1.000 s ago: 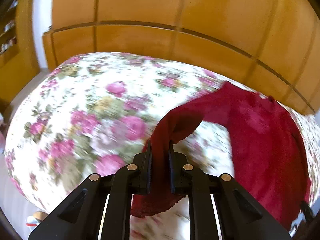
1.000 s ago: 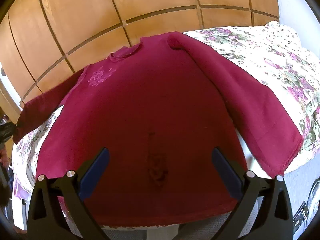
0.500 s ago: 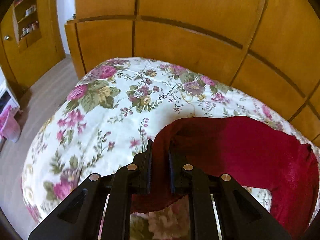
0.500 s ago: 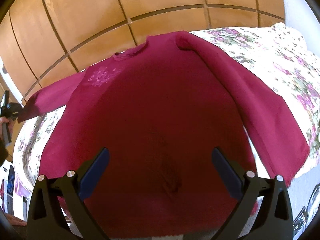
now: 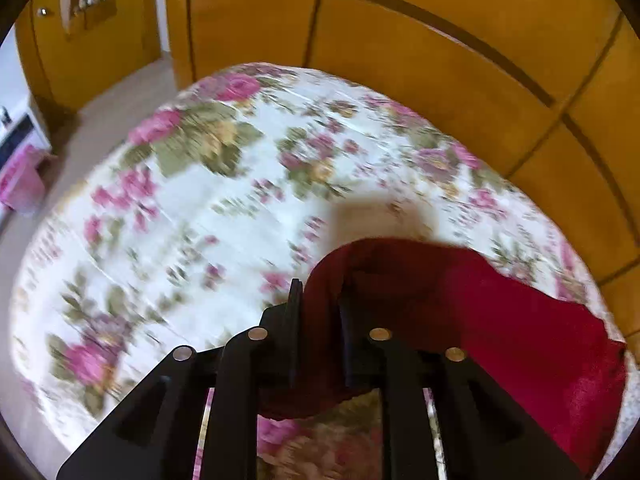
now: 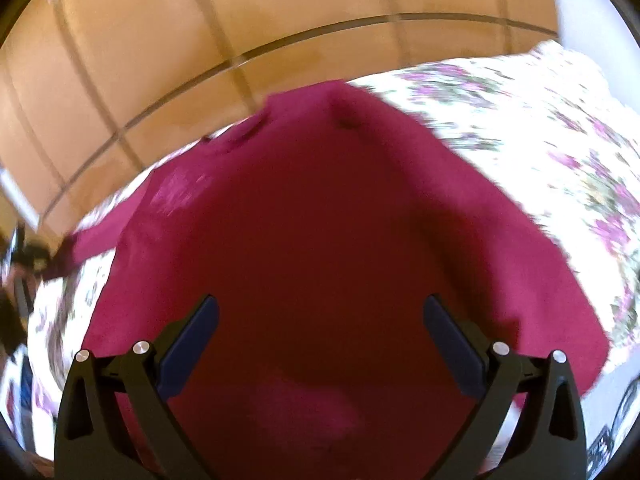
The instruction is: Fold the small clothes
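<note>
A dark red long-sleeved sweater (image 6: 320,240) lies spread on the flowered bedspread (image 6: 540,140), neck toward the wooden panels. In the left wrist view its sleeve (image 5: 460,300) arches up from the bed into my left gripper (image 5: 319,300). That gripper's jaws are opening, and the cuff hangs loosely in the widened gap between them. My right gripper (image 6: 320,320) hovers over the sweater's lower body, open wide with nothing between its fingers. The other sleeve (image 6: 520,280) lies down the sweater's right side toward the bed's edge.
Tall wooden wardrobe panels (image 5: 440,40) stand right behind the bed. The bedspread (image 5: 200,220) stretches bare to the left of the sleeve. Beyond the bed's left corner are floor (image 5: 120,96), a pink item (image 5: 20,188) and a wooden door.
My left gripper carried the sleeve out to the left over the bed and its jaws have parted around the cuff. The right gripper drifted closer over the sweater, still open.
</note>
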